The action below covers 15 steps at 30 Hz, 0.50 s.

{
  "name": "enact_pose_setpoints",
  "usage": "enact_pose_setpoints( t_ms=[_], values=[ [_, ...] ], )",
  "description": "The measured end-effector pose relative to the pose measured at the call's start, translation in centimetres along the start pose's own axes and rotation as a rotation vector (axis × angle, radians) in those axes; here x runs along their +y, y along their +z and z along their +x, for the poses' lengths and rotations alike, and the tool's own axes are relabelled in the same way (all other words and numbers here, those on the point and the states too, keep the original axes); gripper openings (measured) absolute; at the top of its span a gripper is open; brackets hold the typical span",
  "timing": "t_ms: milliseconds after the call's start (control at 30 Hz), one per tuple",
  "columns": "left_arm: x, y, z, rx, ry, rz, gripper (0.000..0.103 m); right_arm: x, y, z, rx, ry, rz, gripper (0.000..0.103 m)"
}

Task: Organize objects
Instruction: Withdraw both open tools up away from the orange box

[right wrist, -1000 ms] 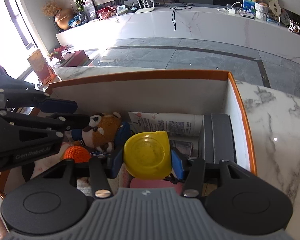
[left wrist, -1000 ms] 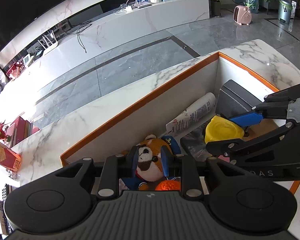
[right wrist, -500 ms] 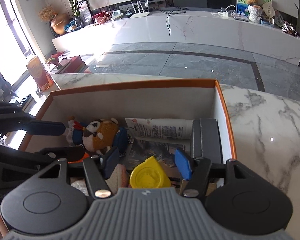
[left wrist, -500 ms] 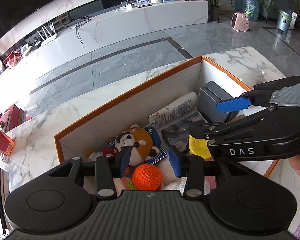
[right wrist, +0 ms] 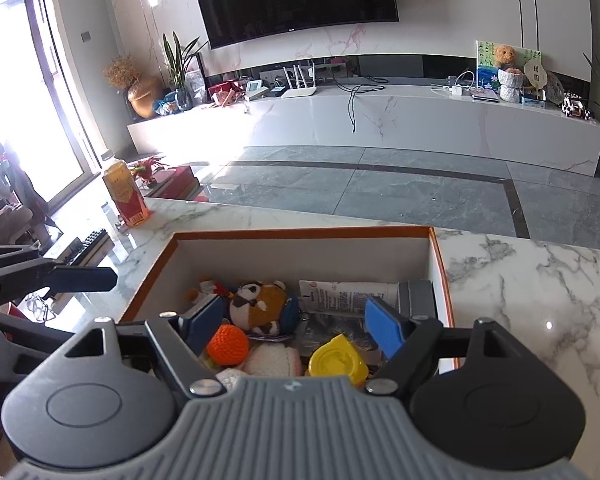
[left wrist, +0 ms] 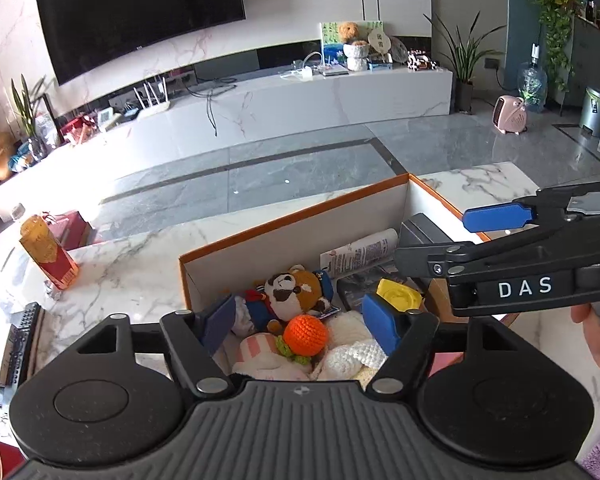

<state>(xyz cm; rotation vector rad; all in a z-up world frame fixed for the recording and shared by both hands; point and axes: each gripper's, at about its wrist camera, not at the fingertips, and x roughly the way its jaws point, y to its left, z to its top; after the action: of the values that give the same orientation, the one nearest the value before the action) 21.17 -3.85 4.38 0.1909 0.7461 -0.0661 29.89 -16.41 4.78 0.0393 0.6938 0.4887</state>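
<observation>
An orange-rimmed white box (left wrist: 284, 236) (right wrist: 300, 254) on the marble table holds a plush red panda (left wrist: 296, 288) (right wrist: 260, 304), an orange crochet ball (left wrist: 305, 335) (right wrist: 228, 344), a yellow lid (left wrist: 398, 294) (right wrist: 338, 360), a white tube (left wrist: 360, 252) (right wrist: 344, 294), a grey case (left wrist: 420, 230) (right wrist: 418, 298) and pink-and-white knitted pieces (left wrist: 260, 354). My left gripper (left wrist: 300, 322) is open and empty above the box's near side. My right gripper (right wrist: 294, 326) is open and empty above the box; it shows from the side in the left wrist view (left wrist: 480, 236).
A red-and-gold carton (left wrist: 48, 254) (right wrist: 126, 196) stands on the table to the left of the box. A remote (left wrist: 20, 340) and glasses (right wrist: 38, 304) lie at the left edge. A red cup (left wrist: 0, 458) sits at the bottom left. Grey floor and a TV bench lie beyond.
Both grippers have drawn back and up out of the box. The right gripper has opened and let go of the yellow lid, which now lies in the box. The left gripper has opened wider.
</observation>
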Motion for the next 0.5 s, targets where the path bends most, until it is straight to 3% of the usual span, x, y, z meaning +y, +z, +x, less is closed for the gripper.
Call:
enact_pose_setpoints(
  t_ms=[133, 233, 500],
  values=[
    [-1.1, -1.5, -2.1, -0.09, 0.083, 0.018, 0.088, 0.6, -0.7, -2.4, -0.032, -0.013, -0.001, 0.083],
    [-1.6, -2.6, -3.1, -0.121, 0.104, -0.032, 0.088, 0.8, -1.4, -4.1, -0.056, -0.032, 0.036, 0.087],
    [-1.7, -4.4, -3.2, -0.104, 0.11, -0.182, 0.089, 2.0, -4.4, -6.0, -0.093, -0.139, 0.072, 0.091]
  ],
)
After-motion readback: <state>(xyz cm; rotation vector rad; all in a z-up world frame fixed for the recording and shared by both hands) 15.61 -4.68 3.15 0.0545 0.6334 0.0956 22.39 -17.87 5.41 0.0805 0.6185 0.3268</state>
